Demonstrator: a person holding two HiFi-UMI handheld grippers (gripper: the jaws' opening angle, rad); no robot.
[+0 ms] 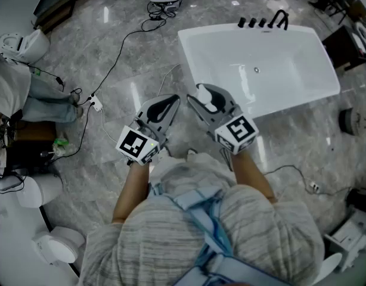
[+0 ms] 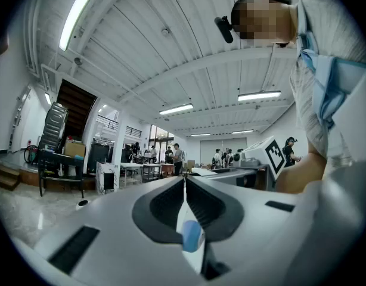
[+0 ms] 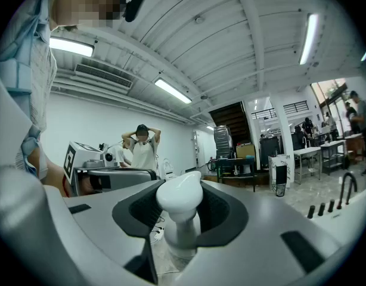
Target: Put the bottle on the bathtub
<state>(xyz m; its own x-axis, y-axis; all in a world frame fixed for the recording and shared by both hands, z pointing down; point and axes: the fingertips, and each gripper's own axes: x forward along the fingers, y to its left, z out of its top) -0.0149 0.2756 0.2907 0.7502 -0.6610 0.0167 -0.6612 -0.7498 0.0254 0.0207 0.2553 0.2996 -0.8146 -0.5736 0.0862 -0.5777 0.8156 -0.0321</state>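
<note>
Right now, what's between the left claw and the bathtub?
In the head view, the right claw, holding the white bottle, sits between the left claw and the bathtub.

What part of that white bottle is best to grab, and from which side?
The narrow neck under the pump head, from the side, as the right tool grips the bottle now. The wider head sits above the jaws, so it likely cannot slip through.

White bottle [image 3: 179, 202], white bathtub [image 1: 278, 103] — grey-veined floor [image 1: 135, 64]
</note>
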